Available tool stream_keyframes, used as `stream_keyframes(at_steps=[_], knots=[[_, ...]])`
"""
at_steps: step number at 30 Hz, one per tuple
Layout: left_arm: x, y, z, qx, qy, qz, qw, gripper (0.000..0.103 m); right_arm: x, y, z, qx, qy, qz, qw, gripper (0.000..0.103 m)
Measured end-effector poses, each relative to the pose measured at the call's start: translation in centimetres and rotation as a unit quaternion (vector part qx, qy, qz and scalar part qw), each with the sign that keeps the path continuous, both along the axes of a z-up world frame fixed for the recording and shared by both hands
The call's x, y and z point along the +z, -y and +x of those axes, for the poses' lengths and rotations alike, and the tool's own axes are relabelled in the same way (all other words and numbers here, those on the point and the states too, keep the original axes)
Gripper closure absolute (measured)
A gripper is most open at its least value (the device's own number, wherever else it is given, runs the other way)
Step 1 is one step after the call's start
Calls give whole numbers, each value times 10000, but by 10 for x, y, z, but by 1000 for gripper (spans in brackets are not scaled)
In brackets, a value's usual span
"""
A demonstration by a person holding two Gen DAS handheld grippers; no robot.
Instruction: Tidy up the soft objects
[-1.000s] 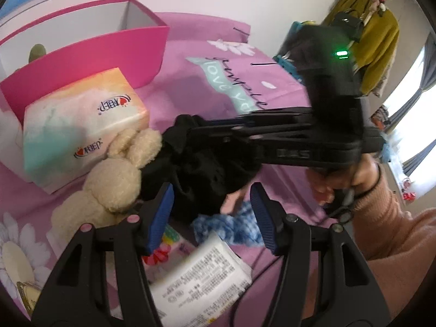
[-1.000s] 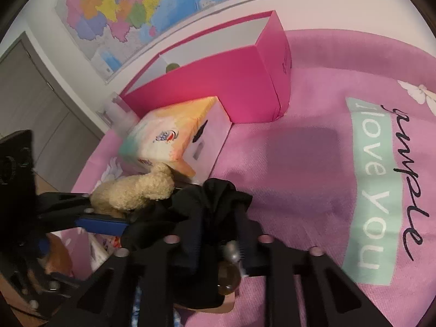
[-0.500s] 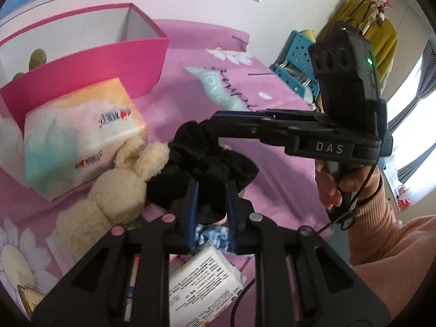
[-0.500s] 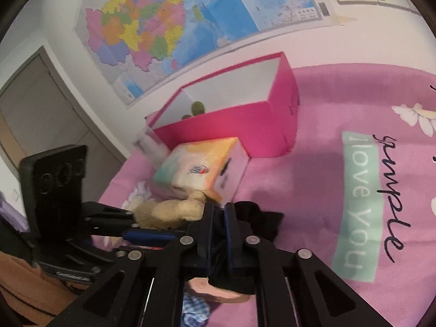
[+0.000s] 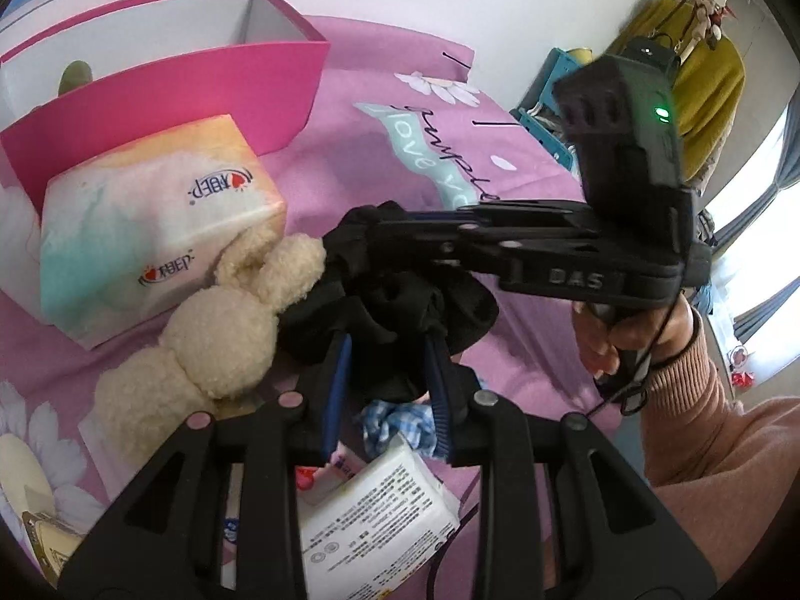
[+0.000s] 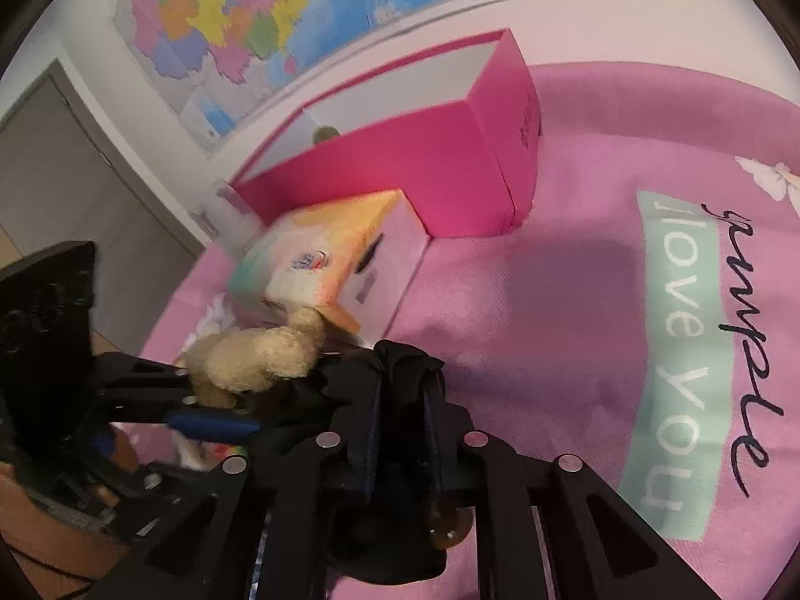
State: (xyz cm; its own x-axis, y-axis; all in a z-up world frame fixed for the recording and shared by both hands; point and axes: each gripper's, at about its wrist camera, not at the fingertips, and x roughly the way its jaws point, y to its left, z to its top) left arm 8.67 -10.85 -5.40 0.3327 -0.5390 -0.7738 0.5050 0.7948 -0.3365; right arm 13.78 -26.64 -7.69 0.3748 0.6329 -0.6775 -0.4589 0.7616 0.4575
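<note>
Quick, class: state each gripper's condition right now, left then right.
Left gripper: shut on the black scrunchie.
Right gripper: shut on the same black scrunchie.

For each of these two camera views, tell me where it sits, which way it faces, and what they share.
Left wrist: sits on the left tongs, facing down at the bed; shows the right hand and a sleeve.
Right wrist: sits on the right tongs, facing the pink box and wall map; shows no body part clearly.
Shared: black scrunchie gripped by both tongs, plush bunny, tissue box.
</note>
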Motion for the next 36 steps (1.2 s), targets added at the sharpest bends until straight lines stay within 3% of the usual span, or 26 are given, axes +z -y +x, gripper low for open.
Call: stream_keyframes(at_steps=[5,7,9,11,12,17,25,29,31,36], knots=[[8,0,-3,-70,107,-80,9999,73,20,14,-10,-203,276,187,9992,95],[11,-6,-9,-68,159,-24,9998,68,23,19,-9,-365,318,44,9988,93],[16,-19,-21,-37,312,-45,9995,59,26,21,-12,-432,341,-55,9985,78],[19,-34,-32,32,410,-44,9991,56,31,17,-24,-58,340,199,9992,63],[19,-42,-37,79,431,-54,9990,56,36,13,-34,156,417,298,9986,61],[15,-76,-55,435,346,-72,9984,56,44,-8,-67,771,478,457,9948,61],[-4,-97,-82,681,96,25,9976,55,34,-51,-111,1649,367,170,9855,62],[-6,-112,-95,780,-13,-126,9969,52,16,-61,-114,1621,28,-172,9866,62],[-7,-119,-99,881,-46,-178,9959,40,9,-62,-115,1598,-63,-273,9867,62],[-23,-125,-110,714,-409,-264,9963,40,-9,-65,-110,1394,-356,-513,9883,62]])
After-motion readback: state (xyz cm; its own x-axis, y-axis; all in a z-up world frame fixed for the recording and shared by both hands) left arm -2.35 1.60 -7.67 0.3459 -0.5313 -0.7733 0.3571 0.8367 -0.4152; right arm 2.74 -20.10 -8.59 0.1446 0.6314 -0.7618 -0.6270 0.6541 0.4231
